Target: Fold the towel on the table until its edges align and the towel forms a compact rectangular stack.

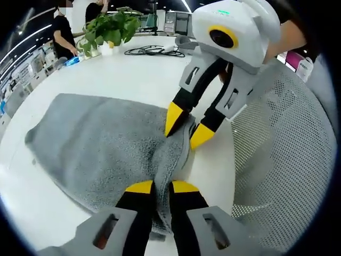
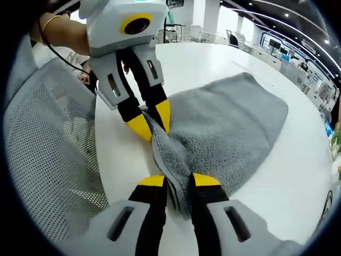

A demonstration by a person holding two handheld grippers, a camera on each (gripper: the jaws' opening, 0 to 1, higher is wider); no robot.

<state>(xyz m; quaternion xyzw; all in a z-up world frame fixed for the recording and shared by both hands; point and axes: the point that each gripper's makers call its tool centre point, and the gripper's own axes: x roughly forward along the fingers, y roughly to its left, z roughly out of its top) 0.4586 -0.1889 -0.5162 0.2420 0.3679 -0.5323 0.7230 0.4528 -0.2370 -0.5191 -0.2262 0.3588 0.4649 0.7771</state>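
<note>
On the white table (image 1: 133,69), grey towel (image 1: 90,144) lies spread at nine o'clock; left gripper (image 1: 162,186) and right gripper (image 1: 187,128) each clamp its near edge. Advise lifting both together, evenly, toward the far edge.

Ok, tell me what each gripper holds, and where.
Both hold the towel by its near edge: the left gripper at one end, the right gripper at the other.
</note>
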